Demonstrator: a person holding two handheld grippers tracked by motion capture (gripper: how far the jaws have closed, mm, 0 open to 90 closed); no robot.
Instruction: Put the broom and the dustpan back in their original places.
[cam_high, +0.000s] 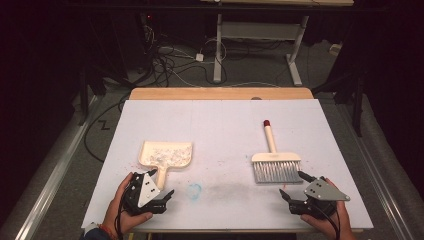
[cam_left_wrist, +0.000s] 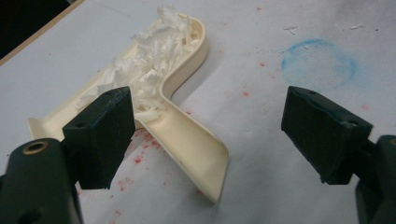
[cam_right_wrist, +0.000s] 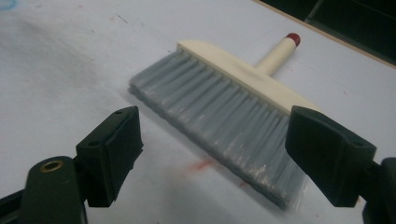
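White table (cam_high: 220, 120) carries a cream dustpan (cam_high: 165, 154) full of paper shreds (cam_left_wrist: 144, 65) at near left, a grey-bristled brush (cam_high: 275, 164) at near right; left gripper (cam_high: 158, 196) spread beside the dustpan's handle, right gripper (cam_high: 292, 185) spread just near the bristles

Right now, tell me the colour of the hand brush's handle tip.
Red tip on the cream, grey-bristled hand brush, clearest in the right gripper view.
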